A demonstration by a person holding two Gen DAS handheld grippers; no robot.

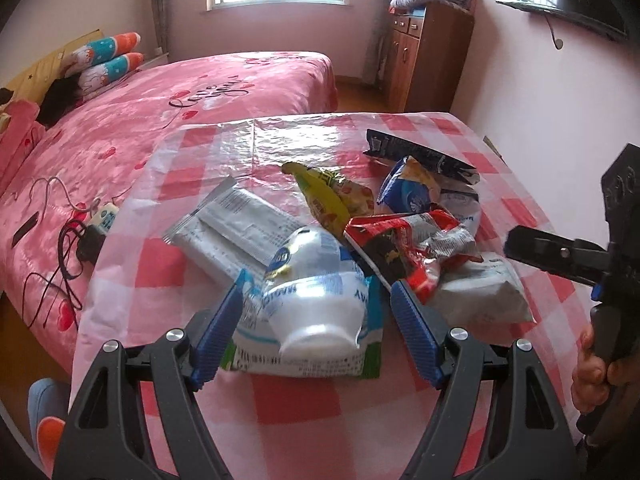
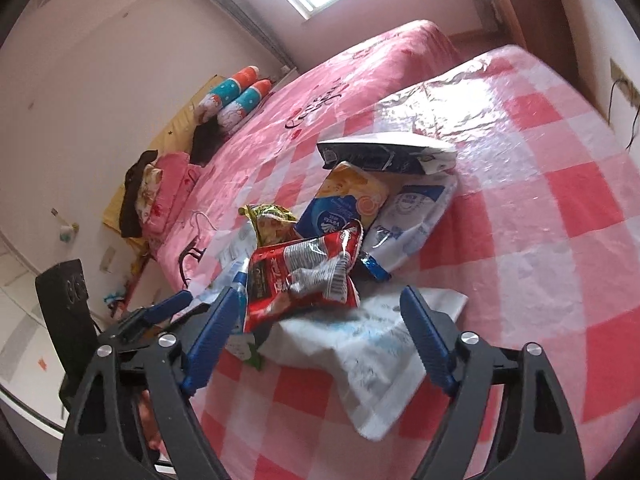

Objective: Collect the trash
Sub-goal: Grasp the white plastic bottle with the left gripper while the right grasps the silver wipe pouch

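Trash sits heaped mid-tabletop [image 1: 280, 420] on the pink checked plastic cloth. Left hand-held gripper [image 1: 318, 320] gapes wide, pads either side of the crumpled white plastic bottle [image 1: 316, 300], gripping nothing. Right hand-held gripper [image 2: 316, 326], also open and empty, frames the red crinkled snack wrapper [image 2: 304, 276] beside that bottle.

Heap of crumpled snack wrappers [image 1: 404, 240], white plastic bag [image 1: 316, 292] in front, on checked tablecloth [image 1: 304, 404]
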